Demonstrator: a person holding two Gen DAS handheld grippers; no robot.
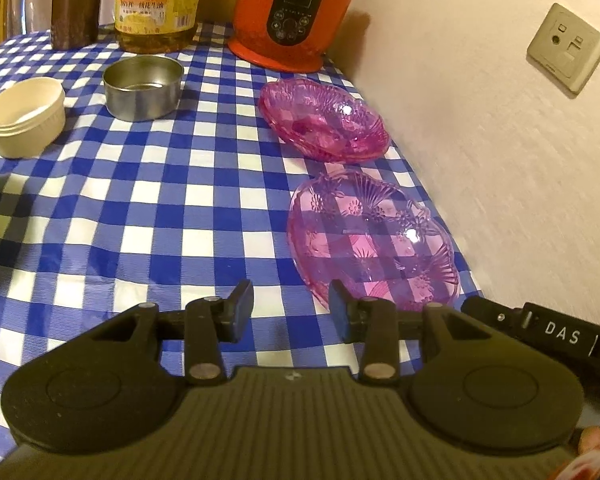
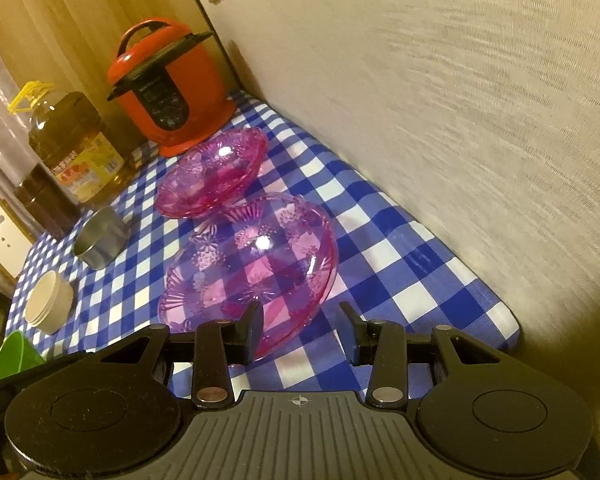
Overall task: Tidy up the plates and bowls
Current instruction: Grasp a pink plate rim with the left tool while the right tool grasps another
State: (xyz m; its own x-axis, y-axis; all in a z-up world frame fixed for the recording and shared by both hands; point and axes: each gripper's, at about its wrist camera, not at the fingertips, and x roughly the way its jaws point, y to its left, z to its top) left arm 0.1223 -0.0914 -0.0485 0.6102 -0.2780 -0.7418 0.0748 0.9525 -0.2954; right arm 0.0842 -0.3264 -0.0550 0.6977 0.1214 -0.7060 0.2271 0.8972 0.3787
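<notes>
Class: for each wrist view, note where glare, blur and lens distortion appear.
Left wrist view: white glare spots on the near pink dish, wall streaked with blur, table edge curved by the fisheye. Right wrist view: a highlight on the near pink dish, wall smeared, corners darkened.

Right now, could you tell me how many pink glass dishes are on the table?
2. The nearer pink dish lies just ahead of the grippers by the wall; the farther pink dish sits beyond it, before the red cooker. None looks hidden.
</notes>
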